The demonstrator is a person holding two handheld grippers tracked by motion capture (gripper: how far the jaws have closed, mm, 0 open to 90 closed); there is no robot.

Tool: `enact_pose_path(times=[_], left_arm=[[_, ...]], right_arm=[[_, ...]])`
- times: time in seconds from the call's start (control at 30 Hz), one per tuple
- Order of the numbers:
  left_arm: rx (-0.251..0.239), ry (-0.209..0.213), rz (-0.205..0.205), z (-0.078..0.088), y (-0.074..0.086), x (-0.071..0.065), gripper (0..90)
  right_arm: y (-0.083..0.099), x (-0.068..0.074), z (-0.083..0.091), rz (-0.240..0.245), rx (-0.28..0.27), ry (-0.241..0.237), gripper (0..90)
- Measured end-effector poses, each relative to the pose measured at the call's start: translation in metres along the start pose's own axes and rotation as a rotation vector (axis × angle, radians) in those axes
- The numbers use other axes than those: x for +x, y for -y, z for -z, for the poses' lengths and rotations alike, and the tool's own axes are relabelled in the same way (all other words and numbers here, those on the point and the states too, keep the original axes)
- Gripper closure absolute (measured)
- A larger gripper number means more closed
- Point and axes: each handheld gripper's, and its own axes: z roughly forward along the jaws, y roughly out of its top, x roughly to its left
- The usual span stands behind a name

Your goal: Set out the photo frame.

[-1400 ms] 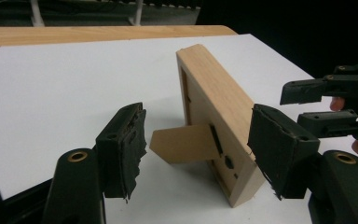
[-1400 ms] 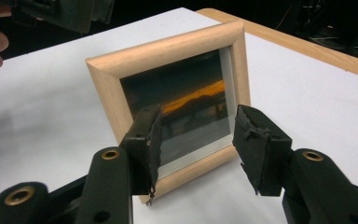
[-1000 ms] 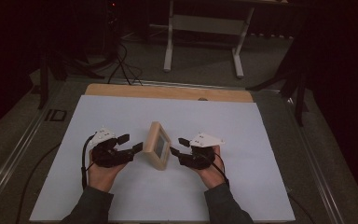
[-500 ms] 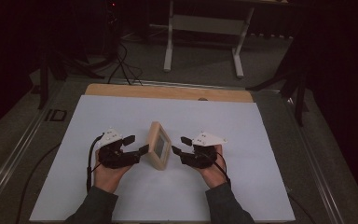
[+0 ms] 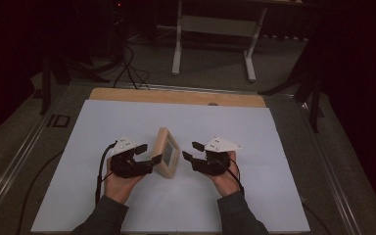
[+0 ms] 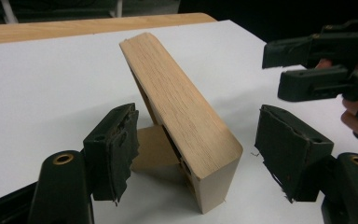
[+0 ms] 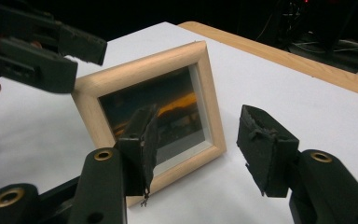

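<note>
Your left claw [image 5: 146, 152]: black jaws, torn black pads, brass rivets, grey three-cornered plate, black cable; your right claw [image 5: 192, 151]: same; your sleeves [image 5: 103, 218]: dark grey.

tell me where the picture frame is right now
In the high view the picture frame stands near the middle of the white sheet, between the left tool and right tool.

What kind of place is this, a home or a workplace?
Probably a lab or recording room, not a home. A white sheet covers the wooden table, cables run over the dark floor, and a bare metal stand is behind. Only a picture frame is homely.
</note>
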Motion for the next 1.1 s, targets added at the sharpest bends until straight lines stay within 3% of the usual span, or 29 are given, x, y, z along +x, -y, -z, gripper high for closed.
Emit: enact_pose_path(times=[0.6,1.1], left_arm=[[0.062,0.003,-0.006,-0.017,0.007,-0.001,32.7],[0.079,0.031,0.002,-0.022,0.008,-0.001,44.9]], right_arm=[[-0.003,-0.006,0.007,-0.015,-0.025,0.016,46.8],[-0.006,-0.008,0.012,-0.016,-0.044,0.021,46.8]])
